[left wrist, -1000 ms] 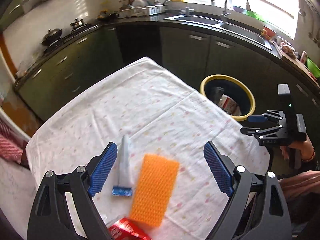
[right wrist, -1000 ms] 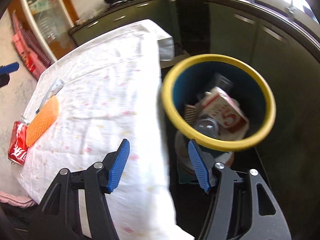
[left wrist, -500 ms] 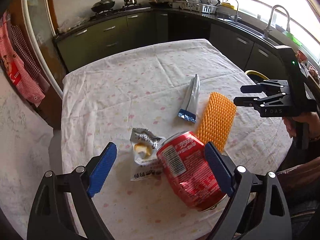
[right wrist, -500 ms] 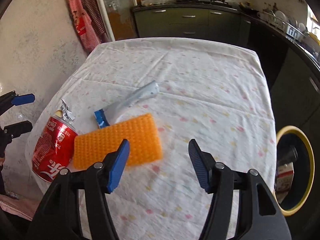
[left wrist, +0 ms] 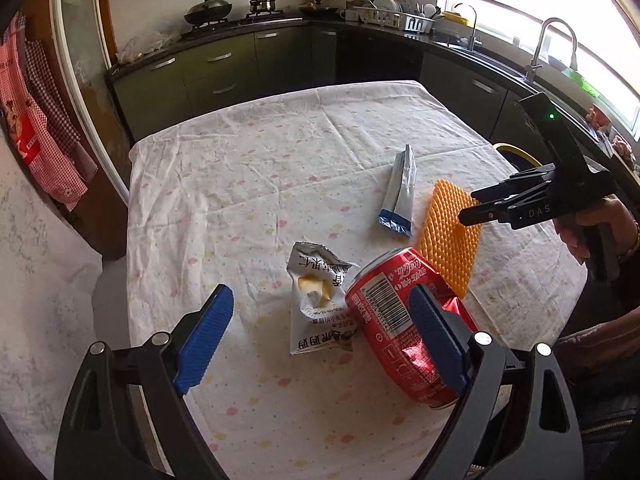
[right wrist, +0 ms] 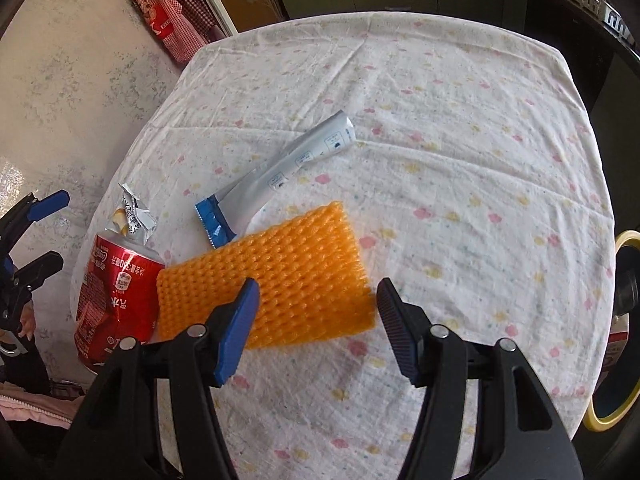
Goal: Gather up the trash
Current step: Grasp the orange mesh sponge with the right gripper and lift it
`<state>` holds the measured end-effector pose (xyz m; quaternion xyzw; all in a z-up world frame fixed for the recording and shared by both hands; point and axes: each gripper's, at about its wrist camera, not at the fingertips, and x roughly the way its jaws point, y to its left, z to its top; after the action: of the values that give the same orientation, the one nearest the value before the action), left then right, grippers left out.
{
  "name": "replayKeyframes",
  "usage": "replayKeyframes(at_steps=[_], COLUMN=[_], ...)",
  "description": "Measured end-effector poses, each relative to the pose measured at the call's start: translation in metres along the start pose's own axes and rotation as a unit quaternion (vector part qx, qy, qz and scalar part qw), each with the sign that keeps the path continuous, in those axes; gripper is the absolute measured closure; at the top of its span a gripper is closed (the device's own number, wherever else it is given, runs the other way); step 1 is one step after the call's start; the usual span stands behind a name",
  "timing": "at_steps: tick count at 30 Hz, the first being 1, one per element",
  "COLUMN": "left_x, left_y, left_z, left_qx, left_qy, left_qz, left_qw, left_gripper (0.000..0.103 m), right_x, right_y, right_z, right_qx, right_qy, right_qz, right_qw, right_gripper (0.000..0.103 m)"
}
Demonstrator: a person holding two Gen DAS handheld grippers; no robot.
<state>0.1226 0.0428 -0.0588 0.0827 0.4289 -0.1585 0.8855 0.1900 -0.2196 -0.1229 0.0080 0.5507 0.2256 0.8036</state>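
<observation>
Looking down at the table [right wrist: 460,128] through both wrist cams, I've got four bits of trash in a loose cluster on the flowery cloth. My left gripper [left wrist: 320,328] hangs over the near side with its tongs spread wide and nothing pinched; the dented red soda can [left wrist: 404,324] lies on its side right by the right-hand pad, and the crumpled snack wrapper [left wrist: 320,300] is touching the can on its left. My right gripper [right wrist: 316,312] has its tongs apart too, empty, hovering over the near end of the orange foam net [right wrist: 272,276]. The silver and blue sachet [right wrist: 276,176] sits just past the net. The yellow-rimmed bin [right wrist: 616,340] is on the floor off the table's right edge.
</observation>
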Motion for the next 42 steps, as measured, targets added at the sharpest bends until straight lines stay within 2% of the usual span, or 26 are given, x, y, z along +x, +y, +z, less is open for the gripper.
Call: replayKeyframes(at_steps=[8, 13, 18, 21, 22, 23, 24, 42], left_x=[-0.001, -0.002, -0.002, -0.001, 0.0, 0.0, 0.001, 0.0], left_y=[-0.003, -0.006, -0.008, -0.008, -0.008, -0.008, -0.009, -0.016], left_z=[0.002, 0.003, 0.004, 0.004, 0.004, 0.004, 0.004, 0.012], left_qx=[0.007, 0.01, 0.013, 0.012, 0.013, 0.013, 0.013, 0.027], left_qy=[0.0, -0.001, -0.001, -0.001, 0.0, 0.0, 0.001, -0.003], left_qz=[0.002, 0.005, 0.005, 0.004, 0.004, 0.004, 0.004, 0.005], left_qw=[1.0, 0.9999, 0.9999, 0.9999, 0.9999, 0.9999, 0.9999, 0.9996], left_gripper=[0.015, 0.015, 0.015, 0.015, 0.015, 0.015, 0.015, 0.015], right_x=[-0.018, -0.026, -0.027, -0.024, -0.024, -0.023, -0.023, -0.087], right_y=[0.012, 0.015, 0.016, 0.017, 0.018, 0.019, 0.019, -0.003], right_z=[0.0, 0.0, 0.0, -0.002, -0.002, -0.002, -0.003, -0.015], right_qx=[-0.011, -0.015, -0.021, -0.026, -0.028, -0.032, -0.034, -0.017], right_qy=[-0.016, -0.016, -0.011, -0.006, -0.006, -0.008, -0.013, -0.091], right_qz=[0.036, 0.08, 0.103, 0.106, 0.103, 0.097, 0.089, 0.052], right_qw=[0.999, 0.997, 0.994, 0.994, 0.994, 0.995, 0.995, 0.994], right_gripper=[0.045, 0.045, 0.051, 0.062, 0.076, 0.096, 0.101, 0.102])
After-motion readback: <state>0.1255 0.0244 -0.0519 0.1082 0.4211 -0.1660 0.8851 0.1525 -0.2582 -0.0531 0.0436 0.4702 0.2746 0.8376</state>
